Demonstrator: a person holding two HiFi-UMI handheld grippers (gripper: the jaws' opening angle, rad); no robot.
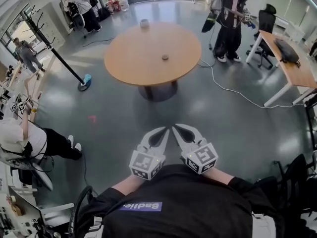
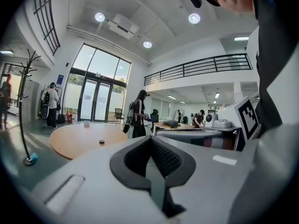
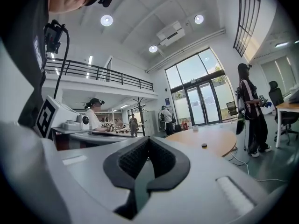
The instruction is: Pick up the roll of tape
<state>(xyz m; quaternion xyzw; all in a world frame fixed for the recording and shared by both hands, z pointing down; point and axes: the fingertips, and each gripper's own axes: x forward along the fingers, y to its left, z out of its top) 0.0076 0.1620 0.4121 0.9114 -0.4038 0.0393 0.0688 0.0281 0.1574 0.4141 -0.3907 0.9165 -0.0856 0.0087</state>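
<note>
A round wooden table (image 1: 148, 63) stands several steps ahead of me. On it lie a small dark disc (image 1: 165, 57) near the middle and a pale low cylinder (image 1: 144, 23) at the far edge; I cannot tell which one is the roll of tape. The left gripper view shows the same disc (image 2: 101, 142) and cylinder (image 2: 86, 123), and the right gripper view shows the disc (image 3: 204, 145). My left gripper (image 1: 162, 131) and right gripper (image 1: 177, 128) are held close to my chest, far from the table, tips almost touching each other. Both are shut on nothing.
A coat stand with a blue-marked base (image 1: 84, 83) leans at the left. A person (image 1: 229, 19) stands right of the table, and a white cable (image 1: 233, 90) trails over the floor toward a desk (image 1: 292, 73). Someone crouches at my left (image 1: 29, 143).
</note>
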